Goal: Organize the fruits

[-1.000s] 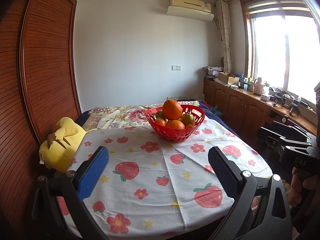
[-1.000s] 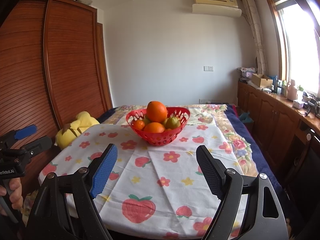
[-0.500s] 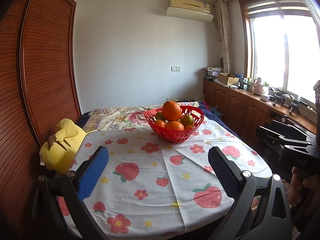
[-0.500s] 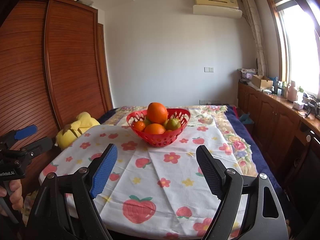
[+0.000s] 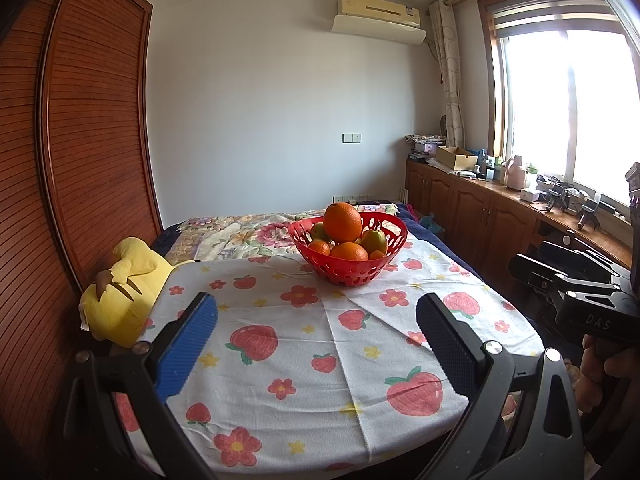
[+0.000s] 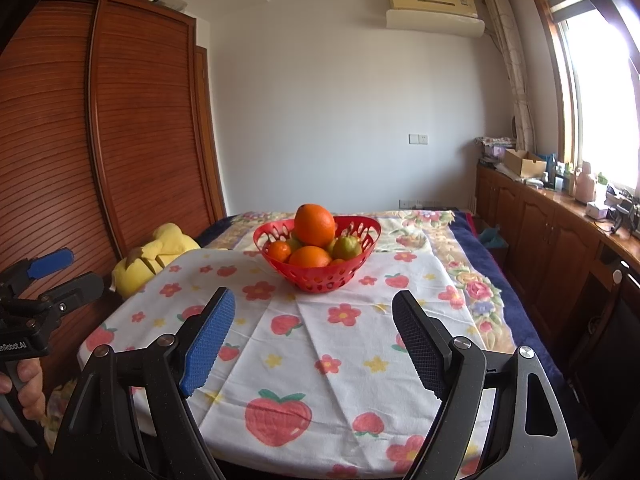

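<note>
On the counter [image 5: 320, 360], my fruit basket [image 5: 347, 254] sits far off; both the left hand-held gripper [image 5: 316, 344] and right hand-held gripper [image 6: 312, 344] gape wide, empty. Only my right view shows the bed's blue edge [image 6: 480, 264].

Basket [image 5: 347, 276]: red, perforated. Large orange [image 5: 342, 222]: bright orange; pear [image 5: 374, 241]: green-yellow. Tablecloth [image 5: 340, 344]: white, printed with red strawberries, pink flowers, yellow stars. Plush toy [image 5: 124, 288]: yellow. Wardrobe [image 5: 80, 160]: reddish-brown, slatted.
</note>
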`<state>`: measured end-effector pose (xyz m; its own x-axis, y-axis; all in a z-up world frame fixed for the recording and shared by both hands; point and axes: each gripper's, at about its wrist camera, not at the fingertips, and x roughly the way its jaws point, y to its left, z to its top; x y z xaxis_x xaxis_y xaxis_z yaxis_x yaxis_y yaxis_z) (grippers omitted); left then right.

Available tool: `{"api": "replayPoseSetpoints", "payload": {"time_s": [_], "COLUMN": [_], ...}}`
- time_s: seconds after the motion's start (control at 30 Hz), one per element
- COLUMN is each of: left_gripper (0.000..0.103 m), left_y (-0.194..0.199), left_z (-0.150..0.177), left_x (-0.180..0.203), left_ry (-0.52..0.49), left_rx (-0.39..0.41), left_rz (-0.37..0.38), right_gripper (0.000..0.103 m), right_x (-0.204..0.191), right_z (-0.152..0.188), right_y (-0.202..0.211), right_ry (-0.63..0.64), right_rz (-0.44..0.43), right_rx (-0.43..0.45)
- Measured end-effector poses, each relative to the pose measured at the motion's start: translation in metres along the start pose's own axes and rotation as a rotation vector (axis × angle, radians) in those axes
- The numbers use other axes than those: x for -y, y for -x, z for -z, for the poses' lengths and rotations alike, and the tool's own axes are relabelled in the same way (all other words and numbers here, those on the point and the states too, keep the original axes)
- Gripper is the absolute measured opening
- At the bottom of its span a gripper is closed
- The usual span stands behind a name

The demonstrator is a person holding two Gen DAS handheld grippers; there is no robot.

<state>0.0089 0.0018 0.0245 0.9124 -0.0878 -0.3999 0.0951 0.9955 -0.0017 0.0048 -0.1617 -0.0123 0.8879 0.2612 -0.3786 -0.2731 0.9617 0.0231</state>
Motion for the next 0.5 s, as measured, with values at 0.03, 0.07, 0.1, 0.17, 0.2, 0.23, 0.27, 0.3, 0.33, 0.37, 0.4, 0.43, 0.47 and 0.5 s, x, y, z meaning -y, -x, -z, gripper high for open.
{"api": "replayPoseSetpoints", "payload": {"time_s": [0.03,0.07,0.1,0.17,0.2,0.23,0.27,0.3,0.33,0.37,0.4,0.43,0.47,0.5], "left_gripper": [0.100,0.100,0.100,0.100,0.100,0.100,0.100,0.100,0.100,0.100,0.100,0.100,0.100,0.100], "left_y": [0.0002,0.0005,0.0001,0.0003,0.0011,0.0011,0.0009,0.0011,0.0007,0.0011,0.0007,0.0010,0.0011,0.0011], "left_z": [0.0002,0.0000,-0.0003,-0.0010,-0.0010,-0.0017,-0.0017,-0.0009,-0.0014,-0.0008,-0.0013,-0.0009,-0.0008,-0.0006], "left_x": [0.0002,0.0007,0.0006,0.0019,0.0026,0.0027,0.0027,0.0027,0.0030,0.0027,0.0029,0.0028,0.0027,0.0027], "left_ry": [0.000,0.000,0.000,-0.001,-0.001,-0.001,0.000,0.000,0.000,-0.001,-0.001,-0.001,0.000,0.000], "left_rx": [0.000,-0.001,-0.002,-0.003,-0.003,-0.002,-0.001,-0.002,-0.002,-0.003,-0.003,-0.002,-0.002,-0.003], "left_rz": [-0.001,-0.002,-0.001,-0.001,0.000,0.000,0.000,-0.001,0.000,-0.001,-0.001,-0.001,-0.001,0.000], "right_gripper": [0.083,0.083,0.083,0.083,0.083,0.083,0.083,0.083,0.083,0.083,0.083,0.083,0.083,0.083], "right_x": [0.0000,-0.0001,0.0000,-0.0001,0.0000,0.0000,-0.0001,0.0000,-0.0001,0.0000,0.0000,0.0000,0.0000,-0.0001], "right_z": [0.0000,-0.0001,0.0000,0.0004,0.0001,0.0000,0.0003,0.0002,0.0002,0.0000,0.0001,0.0000,0.0000,0.0002], "right_y": [-0.0001,-0.0002,-0.0001,0.0000,-0.0001,-0.0001,0.0002,0.0001,0.0001,-0.0002,0.0000,-0.0003,-0.0003,-0.0001], "right_ry": [0.000,0.000,0.000,-0.001,0.000,0.000,0.000,0.000,0.000,0.001,0.001,0.000,0.000,0.000], "right_rz": [-0.001,0.000,0.000,0.000,0.000,0.000,0.000,-0.001,-0.001,0.000,0.000,0.000,0.000,0.000], "right_rx": [0.000,0.001,0.000,-0.001,-0.001,0.000,0.000,0.000,0.000,0.000,0.000,0.000,-0.001,-0.001]}}
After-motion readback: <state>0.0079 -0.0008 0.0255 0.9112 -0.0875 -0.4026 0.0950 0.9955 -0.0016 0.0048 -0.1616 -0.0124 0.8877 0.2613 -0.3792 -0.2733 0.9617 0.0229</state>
